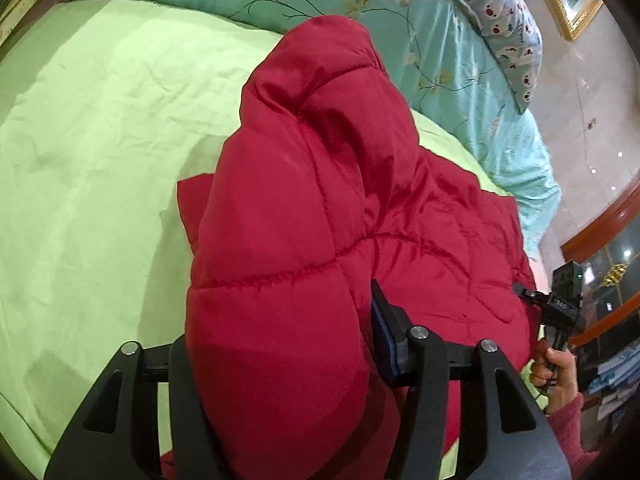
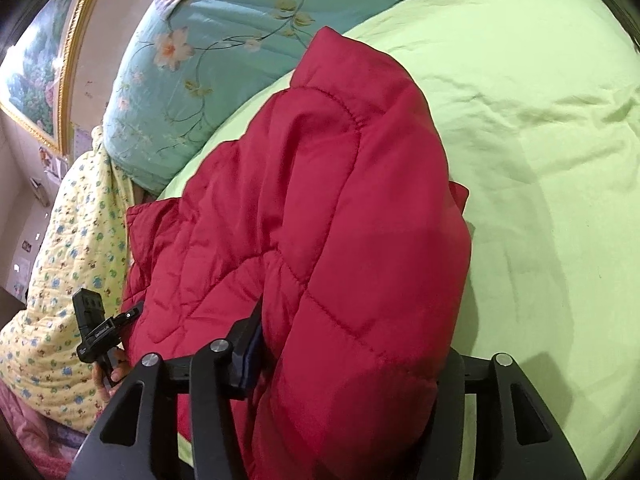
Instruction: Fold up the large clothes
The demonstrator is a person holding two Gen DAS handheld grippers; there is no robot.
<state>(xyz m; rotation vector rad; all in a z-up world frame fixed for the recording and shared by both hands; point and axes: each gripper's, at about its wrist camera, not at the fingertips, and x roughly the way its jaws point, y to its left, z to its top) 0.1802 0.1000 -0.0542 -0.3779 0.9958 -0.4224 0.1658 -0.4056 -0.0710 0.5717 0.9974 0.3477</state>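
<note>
Both the left gripper (image 1: 280, 364) and right gripper (image 2: 352, 364) are clamped on bunched red quilted jacket (image 1: 320, 208); carry both edges evenly toward the far green sheet (image 1: 100, 140), keeping tension level

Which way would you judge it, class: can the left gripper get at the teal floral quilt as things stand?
Probably not. The left gripper is shut on a thick fold of the red quilted jacket, which bulges up between it and the teal floral quilt beyond the green sheet; it would have to let go first.

Red jacket (image 1: 288, 208): quilted, puffy cloth, slight sheen. Green bedsheet (image 1: 100, 140): smooth matt cloth, faint creases. Left gripper (image 1: 280, 360): matt black plastic, metal pins.
</note>
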